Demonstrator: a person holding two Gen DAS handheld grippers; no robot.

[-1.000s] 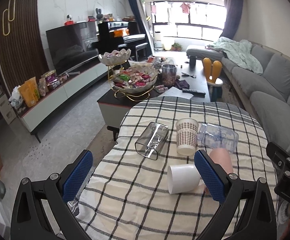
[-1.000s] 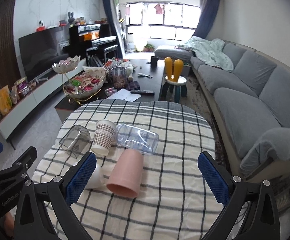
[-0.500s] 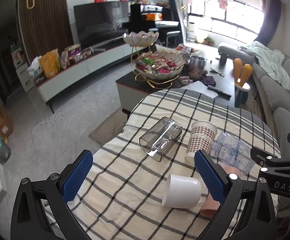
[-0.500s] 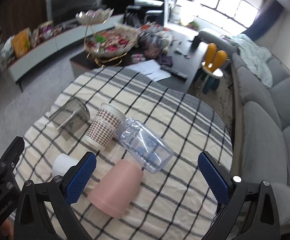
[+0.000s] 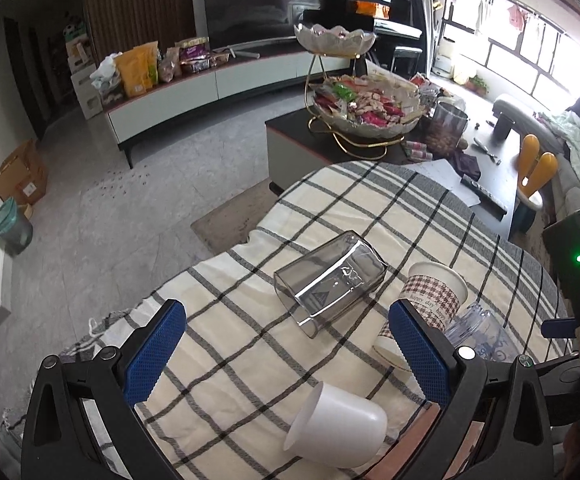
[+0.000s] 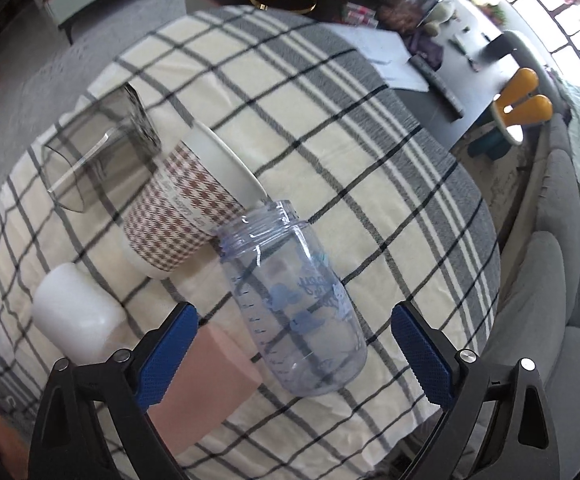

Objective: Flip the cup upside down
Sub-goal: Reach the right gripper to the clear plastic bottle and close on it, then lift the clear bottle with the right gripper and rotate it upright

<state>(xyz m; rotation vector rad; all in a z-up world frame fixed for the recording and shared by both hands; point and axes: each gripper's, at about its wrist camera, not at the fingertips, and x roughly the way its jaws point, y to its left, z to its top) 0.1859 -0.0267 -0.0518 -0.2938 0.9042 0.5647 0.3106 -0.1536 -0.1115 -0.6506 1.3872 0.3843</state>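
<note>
Several cups lie on their sides on a checked tablecloth (image 6: 370, 168). A clear blue bottle-cup (image 6: 298, 304) lies between the fingers of my right gripper (image 6: 294, 356), which is open and close above it. A houndstooth paper cup (image 6: 193, 208), a smoky square glass (image 6: 97, 152), a white cup (image 6: 73, 316) and a pink cup (image 6: 205, 372) lie to its left. My left gripper (image 5: 285, 352) is open and empty above the white cup (image 5: 338, 428) and near the smoky glass (image 5: 330, 280).
A dark coffee table (image 5: 370, 136) with a snack stand stands beyond the table. A grey sofa (image 6: 558, 288) is at the right. A TV cabinet (image 5: 217, 84) runs along the far wall. The table's left edge drops to the floor.
Both grippers have moved forward and down toward the table. The right one has closed in over the blue bottle-cup. The left one has swung left over the white cup and smoky glass.
</note>
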